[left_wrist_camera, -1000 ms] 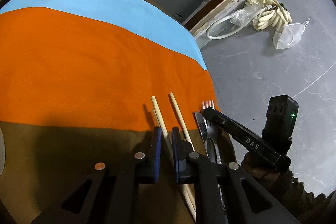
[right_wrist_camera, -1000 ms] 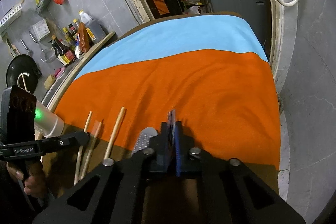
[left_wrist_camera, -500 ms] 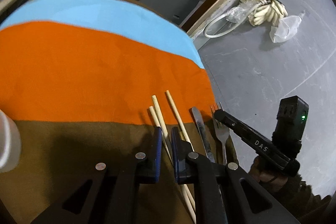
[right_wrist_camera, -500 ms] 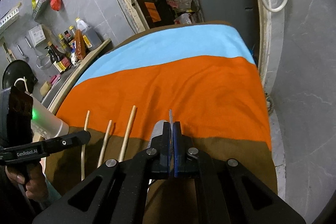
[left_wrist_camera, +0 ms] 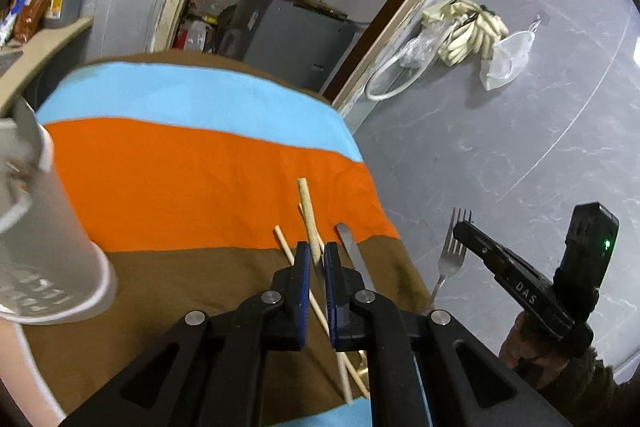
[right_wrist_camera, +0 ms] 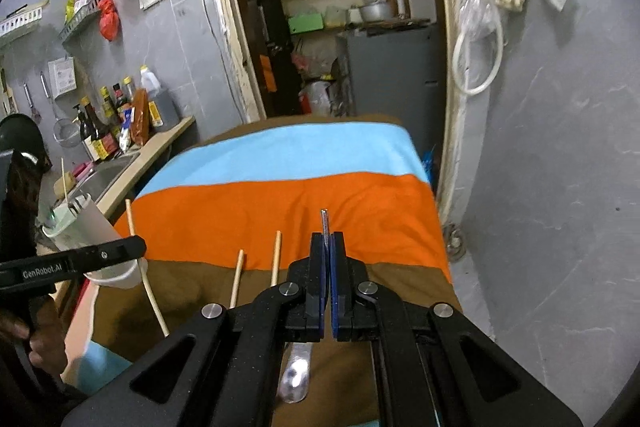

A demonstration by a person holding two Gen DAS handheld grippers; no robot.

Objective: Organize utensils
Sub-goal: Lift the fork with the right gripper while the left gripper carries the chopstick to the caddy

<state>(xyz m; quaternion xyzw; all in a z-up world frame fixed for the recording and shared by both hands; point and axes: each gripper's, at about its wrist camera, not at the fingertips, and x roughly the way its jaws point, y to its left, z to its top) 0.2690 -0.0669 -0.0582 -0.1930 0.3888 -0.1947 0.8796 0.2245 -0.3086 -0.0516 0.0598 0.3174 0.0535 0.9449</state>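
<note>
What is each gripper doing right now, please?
Left gripper: shut on a chopstick.
Right gripper: shut on a fork, lifted off the cloth.

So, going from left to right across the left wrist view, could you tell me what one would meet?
White utensil holder → left gripper shut on a chopstick → fork → right gripper holding it.

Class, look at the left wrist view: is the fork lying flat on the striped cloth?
No: the fork is lifted clear of the cloth, pinched in the right gripper with grey floor behind it.
</note>
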